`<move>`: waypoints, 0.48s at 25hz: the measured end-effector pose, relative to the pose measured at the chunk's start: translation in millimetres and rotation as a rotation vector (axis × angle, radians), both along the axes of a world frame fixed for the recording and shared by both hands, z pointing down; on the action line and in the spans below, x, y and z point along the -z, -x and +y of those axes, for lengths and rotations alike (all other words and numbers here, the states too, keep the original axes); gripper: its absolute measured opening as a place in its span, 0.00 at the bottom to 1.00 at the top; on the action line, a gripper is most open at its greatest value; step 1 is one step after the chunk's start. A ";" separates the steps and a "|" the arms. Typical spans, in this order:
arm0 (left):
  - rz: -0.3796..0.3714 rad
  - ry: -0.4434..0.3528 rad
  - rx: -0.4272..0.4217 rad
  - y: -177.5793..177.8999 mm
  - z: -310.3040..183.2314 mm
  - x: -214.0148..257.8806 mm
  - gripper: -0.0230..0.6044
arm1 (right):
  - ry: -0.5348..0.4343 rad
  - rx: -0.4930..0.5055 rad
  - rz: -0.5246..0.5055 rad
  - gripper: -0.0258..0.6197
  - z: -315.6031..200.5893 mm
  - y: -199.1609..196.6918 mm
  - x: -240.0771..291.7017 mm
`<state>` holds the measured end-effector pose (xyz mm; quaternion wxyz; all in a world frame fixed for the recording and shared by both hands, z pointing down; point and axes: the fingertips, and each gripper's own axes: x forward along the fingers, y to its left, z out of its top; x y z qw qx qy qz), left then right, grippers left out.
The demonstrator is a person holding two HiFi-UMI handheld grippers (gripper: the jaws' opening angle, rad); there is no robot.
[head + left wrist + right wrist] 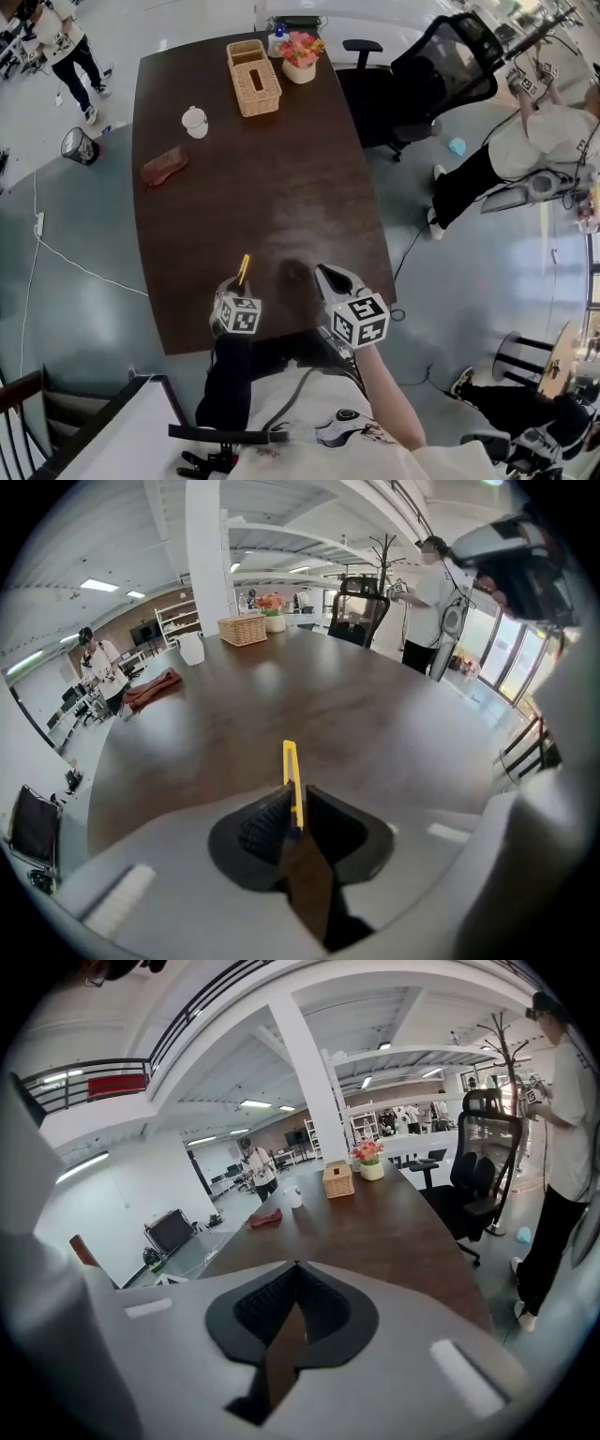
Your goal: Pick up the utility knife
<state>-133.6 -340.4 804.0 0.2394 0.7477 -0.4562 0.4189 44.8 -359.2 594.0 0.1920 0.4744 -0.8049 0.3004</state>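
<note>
Left gripper point(292, 801): fingers closed on the knife point(292, 778). We note its yellow body stands on edge between them and sticks out forward past the tips. In the head view the knife sits over the near end of the worktop point(281, 187), close to the front edge. We cannot tell whether it touches the surface. Right gripper point(295, 1266): just beside the left, fingers shut together, nothing between them. At the far end we see a basket point(253, 64), flowers point(301, 49), a cup point(195, 121) and a red cloth point(164, 166).
</note>
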 end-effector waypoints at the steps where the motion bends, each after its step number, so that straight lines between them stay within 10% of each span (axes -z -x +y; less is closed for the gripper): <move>1: -0.004 0.005 -0.005 -0.3 0.0 -1.5 0.11 | 0.004 0.000 0.001 0.04 0.5 -0.9 -1.1; 12: -0.028 0.021 -0.023 -3.5 0.9 -8.8 0.12 | 0.036 -0.005 -0.001 0.04 8.3 -5.3 -9.0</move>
